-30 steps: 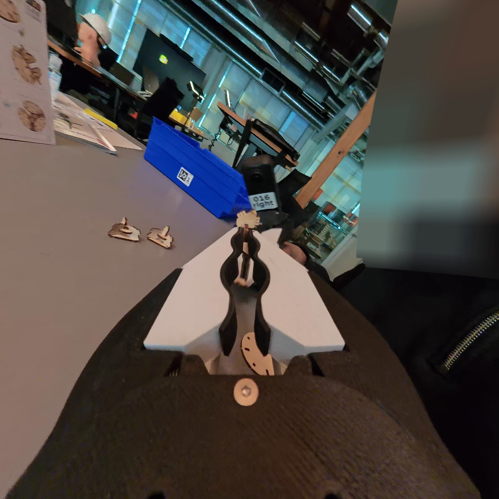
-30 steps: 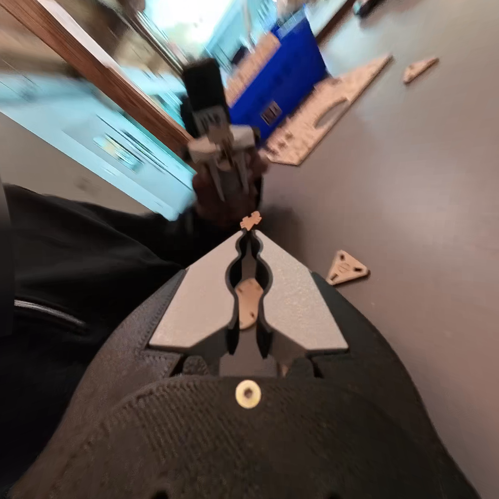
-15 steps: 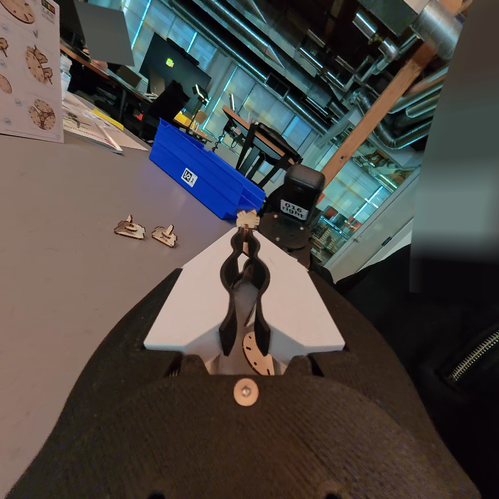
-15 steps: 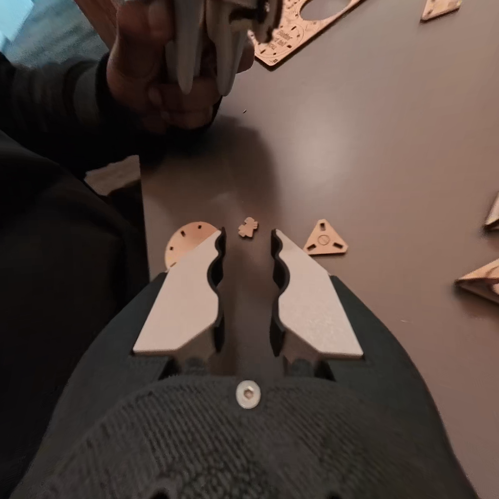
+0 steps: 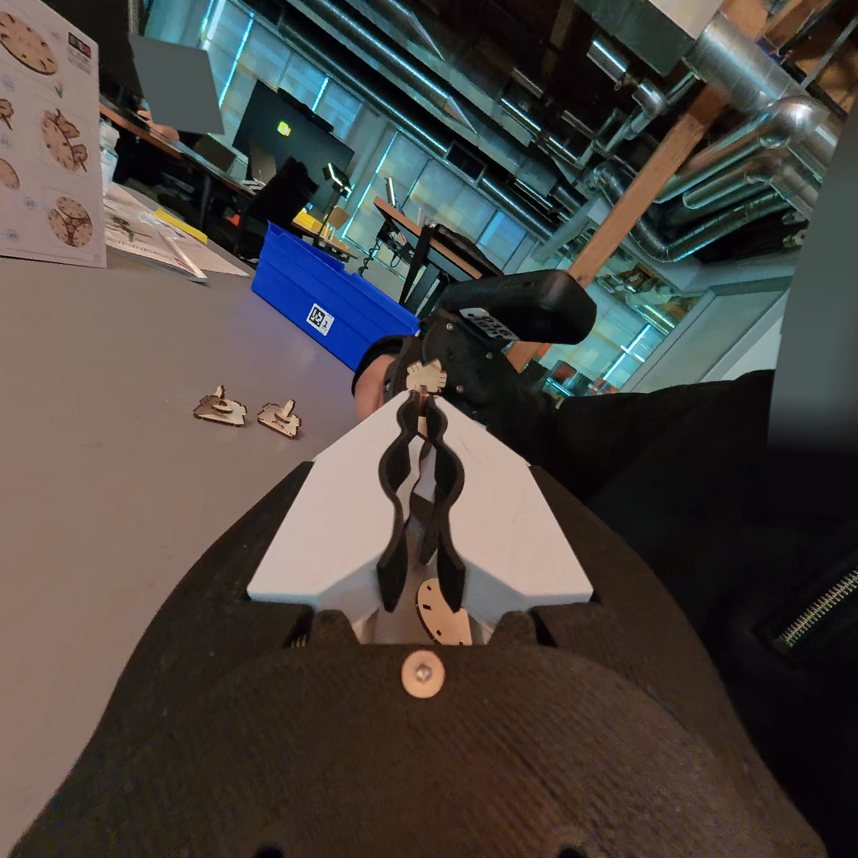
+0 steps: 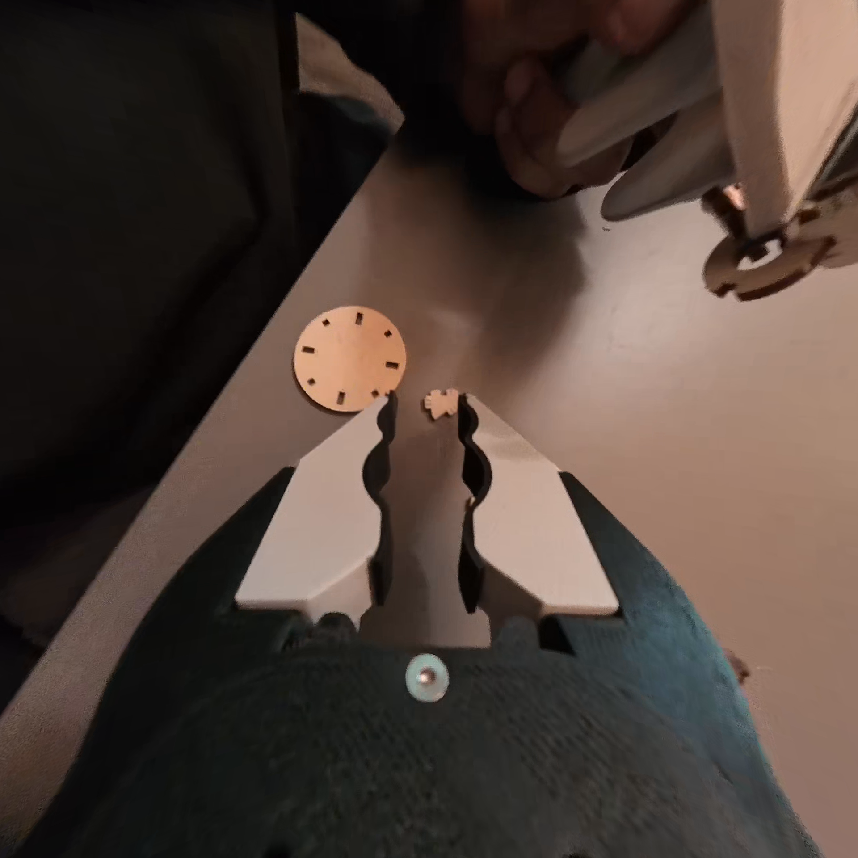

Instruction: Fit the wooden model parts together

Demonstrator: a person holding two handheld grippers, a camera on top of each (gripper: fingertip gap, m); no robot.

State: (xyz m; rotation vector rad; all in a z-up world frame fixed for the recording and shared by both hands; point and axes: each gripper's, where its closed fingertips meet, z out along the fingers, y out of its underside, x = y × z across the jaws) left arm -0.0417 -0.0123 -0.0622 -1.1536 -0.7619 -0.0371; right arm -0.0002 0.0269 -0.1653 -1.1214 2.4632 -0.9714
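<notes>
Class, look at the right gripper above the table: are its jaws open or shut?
Open. The right gripper shows bare table between its fingertips; the small wooden piece lies there flat, with a clear gap to the left fingertip.

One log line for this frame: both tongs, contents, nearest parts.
left tongs: shut on small wooden gear | right tongs: open, above small wooden piece on table | slotted wooden disc beside

You are getting a sharp, daylit left wrist view with cool window [image 5: 432, 199] light and bending fisheye edges, while your right wrist view is running dim, warm, shadowed at left and motion-blurred at far right.
</notes>
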